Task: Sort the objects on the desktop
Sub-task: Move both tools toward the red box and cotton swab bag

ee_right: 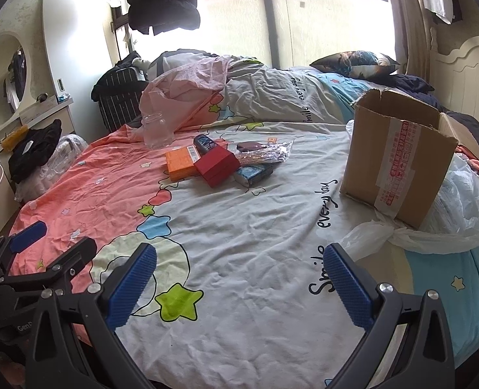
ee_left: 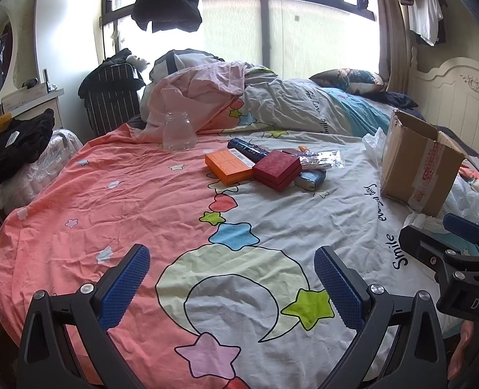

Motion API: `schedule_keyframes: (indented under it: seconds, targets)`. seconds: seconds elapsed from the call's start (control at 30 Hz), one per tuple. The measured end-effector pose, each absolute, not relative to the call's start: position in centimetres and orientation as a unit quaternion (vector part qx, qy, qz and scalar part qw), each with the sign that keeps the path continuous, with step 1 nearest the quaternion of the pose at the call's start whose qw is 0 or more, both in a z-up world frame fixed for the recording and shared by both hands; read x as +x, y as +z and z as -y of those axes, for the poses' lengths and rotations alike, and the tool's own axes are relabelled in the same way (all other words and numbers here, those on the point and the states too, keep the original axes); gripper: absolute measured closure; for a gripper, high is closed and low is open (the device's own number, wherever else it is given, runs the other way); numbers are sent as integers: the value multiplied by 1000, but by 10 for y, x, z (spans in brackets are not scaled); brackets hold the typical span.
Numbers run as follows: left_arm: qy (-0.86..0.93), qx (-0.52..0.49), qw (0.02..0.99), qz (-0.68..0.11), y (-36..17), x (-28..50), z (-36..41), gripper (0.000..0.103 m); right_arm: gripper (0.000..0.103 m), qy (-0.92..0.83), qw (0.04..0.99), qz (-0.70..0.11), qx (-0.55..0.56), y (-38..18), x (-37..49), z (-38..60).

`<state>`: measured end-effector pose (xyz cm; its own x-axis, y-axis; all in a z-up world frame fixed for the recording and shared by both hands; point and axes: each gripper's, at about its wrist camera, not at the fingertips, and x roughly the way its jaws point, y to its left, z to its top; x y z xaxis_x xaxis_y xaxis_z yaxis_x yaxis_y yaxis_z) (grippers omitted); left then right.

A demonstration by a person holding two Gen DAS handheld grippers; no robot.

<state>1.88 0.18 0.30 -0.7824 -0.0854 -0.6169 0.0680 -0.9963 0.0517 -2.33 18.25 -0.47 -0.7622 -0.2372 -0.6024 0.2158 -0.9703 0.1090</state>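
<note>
Both your left gripper (ee_left: 231, 278) and right gripper (ee_right: 239, 275) hang spread wide and empty over the near bedspread (ee_left: 142, 201). The pile, with its orange box (ee_left: 228, 166) and red box (ee_left: 276, 169), lies well ahead mid-bed, its spread running left to right. The cardboard box (ee_right: 398, 159) stands right of it, nearer your right gripper

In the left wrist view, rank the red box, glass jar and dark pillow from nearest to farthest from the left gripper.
Measured from the left gripper, low in the frame with fingers apart:
1. Red box, in the pile mid-bed, slightly right of centre.
2. Glass jar, standing upright farther back on the left, at the edge of the bunched quilt.
3. Dark pillow, far right, by the window.
</note>
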Motion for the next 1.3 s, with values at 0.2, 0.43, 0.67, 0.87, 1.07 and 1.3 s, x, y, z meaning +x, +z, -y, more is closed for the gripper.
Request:
schedule_keyframes:
  seconds: [0.2,0.43,0.67,0.87,1.07,1.3]
  targets:
    - [-946,321,37,8,4,22,-1,0,0,-939,121,15,321,-3,-20,-181]
    - [-946,321,33,12,1,21,-3,0,0,-938,119,14,325,-5,-23,-182]
    - [-944,330,28,10,-3,7,-7,0,0,-936,113,11,334,-9,-35,-182]
    - [-941,337,23,0,-7,-14,-7,0,0,-934,113,18,339,-12,-50,-184]
    - [-931,365,0,-23,-15,-59,-7,0,0,-926,119,28,358,-18,-84,-186]
    - [-911,411,-22,-37,-37,-115,-8,0,0,-915,119,6,385,-26,-134,-182]
